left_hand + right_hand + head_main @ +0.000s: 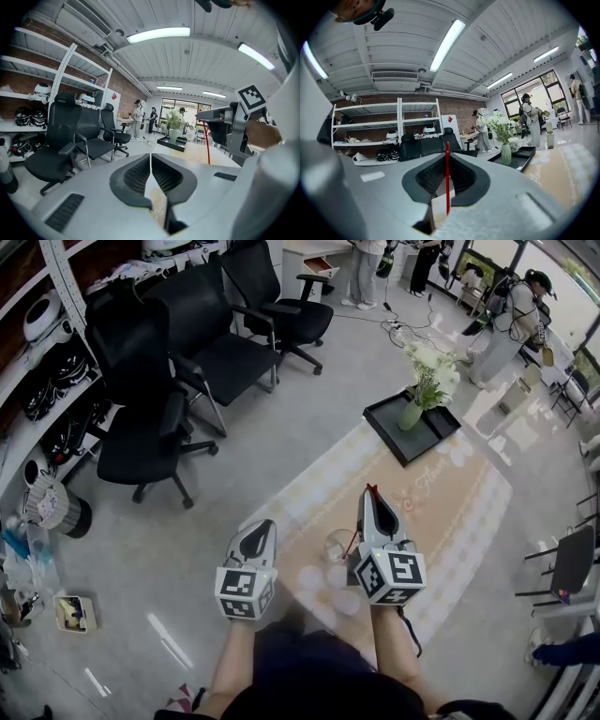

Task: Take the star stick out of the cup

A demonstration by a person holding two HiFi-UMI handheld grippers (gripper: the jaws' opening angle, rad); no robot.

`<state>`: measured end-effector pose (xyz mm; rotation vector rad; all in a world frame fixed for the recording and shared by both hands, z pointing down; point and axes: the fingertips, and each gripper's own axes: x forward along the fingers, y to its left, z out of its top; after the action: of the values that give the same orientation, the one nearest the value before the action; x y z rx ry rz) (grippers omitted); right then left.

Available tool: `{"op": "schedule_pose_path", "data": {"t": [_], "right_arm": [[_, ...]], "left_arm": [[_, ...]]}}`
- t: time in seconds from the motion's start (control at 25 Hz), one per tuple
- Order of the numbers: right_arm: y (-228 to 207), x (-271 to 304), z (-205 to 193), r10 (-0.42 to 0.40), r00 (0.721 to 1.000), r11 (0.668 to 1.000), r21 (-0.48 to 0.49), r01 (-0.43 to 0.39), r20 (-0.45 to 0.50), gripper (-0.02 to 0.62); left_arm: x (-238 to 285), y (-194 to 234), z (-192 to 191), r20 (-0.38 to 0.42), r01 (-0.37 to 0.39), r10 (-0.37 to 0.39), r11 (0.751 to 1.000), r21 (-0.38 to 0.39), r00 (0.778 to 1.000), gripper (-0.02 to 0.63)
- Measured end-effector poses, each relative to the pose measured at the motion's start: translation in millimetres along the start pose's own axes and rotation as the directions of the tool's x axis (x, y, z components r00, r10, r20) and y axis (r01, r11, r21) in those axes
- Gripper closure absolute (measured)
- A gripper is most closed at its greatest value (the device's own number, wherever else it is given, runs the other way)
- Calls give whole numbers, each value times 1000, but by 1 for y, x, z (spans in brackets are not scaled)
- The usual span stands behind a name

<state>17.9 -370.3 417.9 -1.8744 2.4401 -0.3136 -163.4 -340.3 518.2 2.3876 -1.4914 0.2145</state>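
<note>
My right gripper (371, 493) is shut on the thin red star stick (447, 180), which stands upright between its jaws in the right gripper view. The stick (353, 542) slants down from the jaws toward the clear glass cup (337, 546) on the table. Whether its lower end is still inside the cup I cannot tell. In the left gripper view the right gripper (206, 114) is at the right, with the red stick (206, 145) hanging below it. My left gripper (262, 524) is just left of the cup, its jaws (150, 161) shut with nothing between them.
The table (469, 502) has a beige patterned cloth. A black tray (441, 432) with a vase of white flowers (427, 371) stands at its far end. Black office chairs (141, 418) and shelves (37, 362) are to the left. People stand at the back (511, 324).
</note>
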Motion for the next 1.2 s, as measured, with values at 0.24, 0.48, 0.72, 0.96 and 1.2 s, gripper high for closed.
{"op": "schedule_pose_path", "data": {"t": [0.24, 0.48, 0.72, 0.96, 1.2], "right_arm": [[-3, -8, 20, 8, 998, 1000, 23, -10, 64, 580], [-1, -18, 42, 13, 991, 996, 80, -24, 133, 580], [0, -29, 65, 20, 979, 997, 68, -35, 204, 580], [-2, -40, 90, 18, 963, 998, 60, -36, 268, 580], [-10, -53, 106, 0, 950, 999, 49, -16, 312, 580]], "left_arm": [[-7, -4, -1, 4, -10, 10, 1000, 1, 1000, 588], [-13, -3, 3, 20, -17, 17, 1000, 3, 1000, 588], [-15, -8, 16, 48, -7, 6, 1000, 11, 999, 588], [-12, -18, 38, 86, 22, -25, 999, 33, 996, 588], [-10, -30, 46, 101, 49, -54, 997, 52, 993, 588]]}}
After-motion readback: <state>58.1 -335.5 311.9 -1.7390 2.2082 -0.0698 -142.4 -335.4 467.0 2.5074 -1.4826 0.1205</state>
